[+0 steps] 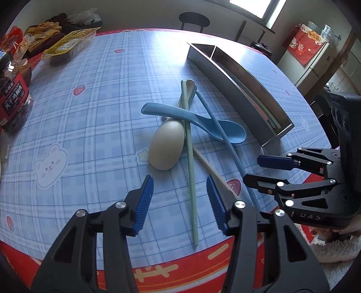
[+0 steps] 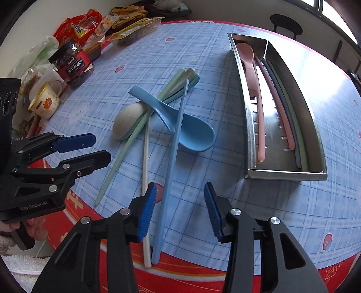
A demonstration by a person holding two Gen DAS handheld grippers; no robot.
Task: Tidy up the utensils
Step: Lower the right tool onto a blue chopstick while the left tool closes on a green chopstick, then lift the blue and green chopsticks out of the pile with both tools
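Observation:
A pile of utensils lies mid-table: a blue spoon (image 1: 232,131) (image 2: 194,135), a beige spoon (image 1: 167,146) (image 2: 128,122), a green chopstick (image 1: 190,162) (image 2: 121,155), a blue chopstick (image 1: 227,139) (image 2: 172,162) and a cream chopstick (image 1: 209,166) (image 2: 146,180). A steel utensil tray (image 1: 239,90) (image 2: 250,135) holds a pink spoon (image 2: 250,67) and several chopsticks. My left gripper (image 1: 179,204) (image 2: 94,146) is open, just in front of the green chopstick. My right gripper (image 2: 180,214) (image 1: 257,169) is open over the blue chopstick's near end.
Snack packets (image 1: 67,42) (image 2: 133,27), a red-labelled jar (image 2: 72,63) (image 1: 13,94) and an enamel mug (image 2: 46,102) crowd the table's far left. The table's red front edge (image 1: 180,266) is close below both grippers. A stool (image 1: 194,20) stands behind the table.

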